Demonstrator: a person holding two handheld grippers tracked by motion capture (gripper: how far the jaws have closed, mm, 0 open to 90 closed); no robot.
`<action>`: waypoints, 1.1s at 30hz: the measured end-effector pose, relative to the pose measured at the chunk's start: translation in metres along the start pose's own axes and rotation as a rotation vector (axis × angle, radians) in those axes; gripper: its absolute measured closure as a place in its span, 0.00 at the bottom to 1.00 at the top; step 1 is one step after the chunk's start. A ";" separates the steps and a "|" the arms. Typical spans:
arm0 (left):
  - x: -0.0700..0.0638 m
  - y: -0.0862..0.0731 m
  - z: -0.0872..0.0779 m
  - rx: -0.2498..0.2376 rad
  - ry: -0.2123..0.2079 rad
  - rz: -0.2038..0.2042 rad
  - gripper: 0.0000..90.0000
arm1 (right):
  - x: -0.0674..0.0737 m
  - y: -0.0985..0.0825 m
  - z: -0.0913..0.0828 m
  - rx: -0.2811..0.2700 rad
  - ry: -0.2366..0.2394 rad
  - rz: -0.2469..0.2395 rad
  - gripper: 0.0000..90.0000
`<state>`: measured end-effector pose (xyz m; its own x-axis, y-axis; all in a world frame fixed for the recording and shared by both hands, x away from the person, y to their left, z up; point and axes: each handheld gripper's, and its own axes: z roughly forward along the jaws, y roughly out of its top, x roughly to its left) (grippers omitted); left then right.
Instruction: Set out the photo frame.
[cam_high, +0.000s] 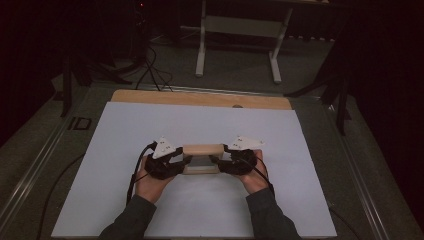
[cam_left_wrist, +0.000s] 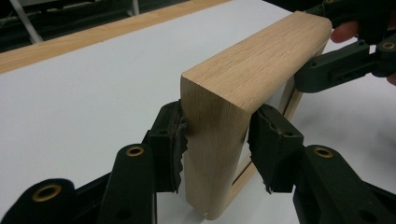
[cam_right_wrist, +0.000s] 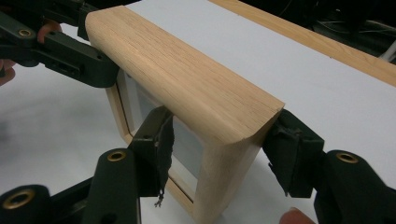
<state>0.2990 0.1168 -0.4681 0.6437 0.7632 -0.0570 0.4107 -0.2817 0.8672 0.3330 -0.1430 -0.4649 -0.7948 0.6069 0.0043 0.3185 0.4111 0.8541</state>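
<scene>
Wood frame (cam_high: 202, 150), pale oak, rectangular with rounded corners and an open centre, stands upright on a white sheet (cam_high: 120, 200) that covers a light wooden table (cam_high: 150, 96). The frame sits near the middle of the sheet, its long top bar running left to right.

A person's two forearms in dark sleeves come in from the near edge of the sheet and angle inward toward the frame, hands level with it and just above the sheet. Each hand holds a black two-jaw tool.

The left gripper (cam_left_wrist: 215, 140) straddles the frame's left upright. In the left gripper view one ribbed pad touches the wood and the other stands right at the opposite face; the jaws are fairly wide, spread to the thickness of the upright, and whether they press firmly I cannot tell.

The right gripper (cam_right_wrist: 217, 154) straddles the frame's right upright in the same way. In the right gripper view both pads sit beside the wood, jaws fairly wide; a true grip cannot be confirmed.
</scene>
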 end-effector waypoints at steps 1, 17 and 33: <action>0.001 0.000 0.001 0.001 0.001 0.000 0.62 | 0.000 0.000 0.001 -0.001 -0.001 0.004 0.49; 0.023 -0.001 0.012 -0.006 0.014 -0.032 0.60 | -0.005 0.010 0.023 0.015 -0.031 0.025 0.48; 0.041 -0.002 0.026 0.005 -0.007 -0.120 0.57 | -0.015 0.012 0.041 0.014 -0.022 0.100 0.47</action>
<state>0.3409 0.1333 -0.4849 0.5940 0.7877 -0.1636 0.4881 -0.1912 0.8516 0.3696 -0.1190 -0.4761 -0.7473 0.6599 0.0774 0.4030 0.3575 0.8425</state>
